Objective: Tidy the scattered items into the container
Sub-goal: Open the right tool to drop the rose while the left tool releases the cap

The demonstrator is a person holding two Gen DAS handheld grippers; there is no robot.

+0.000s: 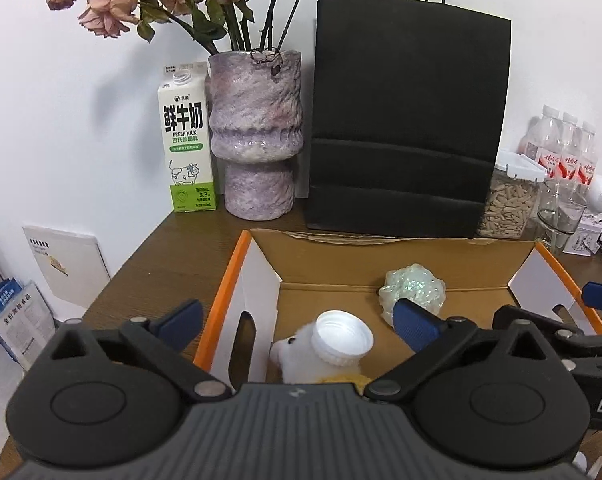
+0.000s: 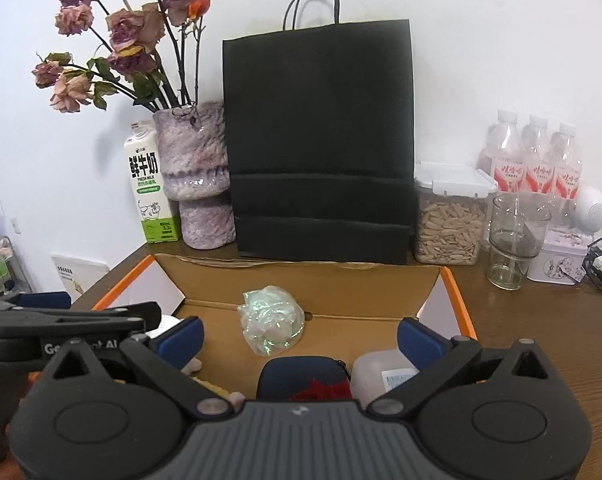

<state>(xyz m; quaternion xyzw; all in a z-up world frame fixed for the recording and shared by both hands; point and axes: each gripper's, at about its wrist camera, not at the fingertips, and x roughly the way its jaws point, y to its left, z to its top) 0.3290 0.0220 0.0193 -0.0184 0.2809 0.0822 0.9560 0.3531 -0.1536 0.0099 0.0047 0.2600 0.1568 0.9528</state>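
Left gripper (image 1: 297, 320), right gripper (image 2: 299, 340) released; iridescent crinkly bundle (image 2: 271, 320) inside cardboard box (image 2: 457, 304).

Left claw (image 1: 297, 322) spread wide above cardboard box (image 1: 261, 276), nothing gripped. White cap (image 1: 343, 338) rests on plush toy (image 1: 297, 360) at box's near left; iridescent ball (image 1: 413, 292) by far wall.

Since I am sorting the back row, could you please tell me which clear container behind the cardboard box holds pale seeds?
The square clear plastic jar with the white clip lid, beside the black paper bag; the glass cup looks empty.
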